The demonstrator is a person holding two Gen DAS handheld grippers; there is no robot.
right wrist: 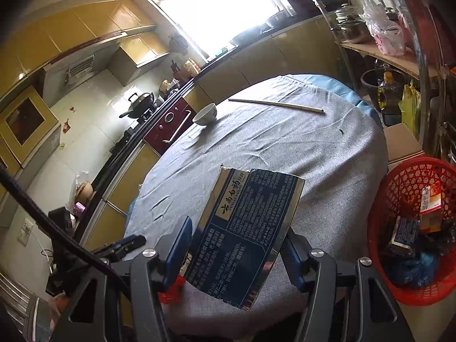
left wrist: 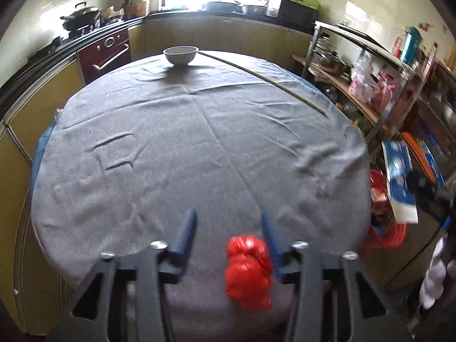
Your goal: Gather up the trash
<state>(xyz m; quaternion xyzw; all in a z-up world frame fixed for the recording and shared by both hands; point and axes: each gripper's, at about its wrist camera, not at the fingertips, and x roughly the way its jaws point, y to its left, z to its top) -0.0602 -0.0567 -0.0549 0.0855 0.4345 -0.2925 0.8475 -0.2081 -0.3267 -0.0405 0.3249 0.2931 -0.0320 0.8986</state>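
Trash split between two tools: flattened dark blue carton point(right wrist: 242, 236) clamped in the right gripper point(right wrist: 236, 245), jaws closed against its two edges; crumpled red wrapper point(left wrist: 247, 272) lying on the grey-clothed worktop point(left wrist: 185, 142), just inside the right-hand finger of the left gripper point(left wrist: 229, 238), jaws spread wide and gripping nothing.

Red mesh basket point(right wrist: 410, 228) standing beside the worktop at the right, already loaded with boxes and wrappers; white bowl point(left wrist: 180, 54) and a long thin stick point(left wrist: 262, 78) at the far side, well apart from both tools.

Risks from here, judged rather than seen:

- Carton held only by its edges and tilted up off the cloth; thin card, likely to buckle or slide out if swung fast toward the basket, then land on the floor between worktop and rim.
- Carton longer than the gripper's reach, so a low release could catch the basket rim and tip out.
- Wrapper off-centre, hard against one finger; closing as placed could pinch only a corner, or nudge it off the near edge.
- Loose, wrinkled cloth under the wrapper; a low closing stroke could snag fabric and drag the bowl and stick with it.
- Light, springy wrapper, prone to popping free of a weak pinch.
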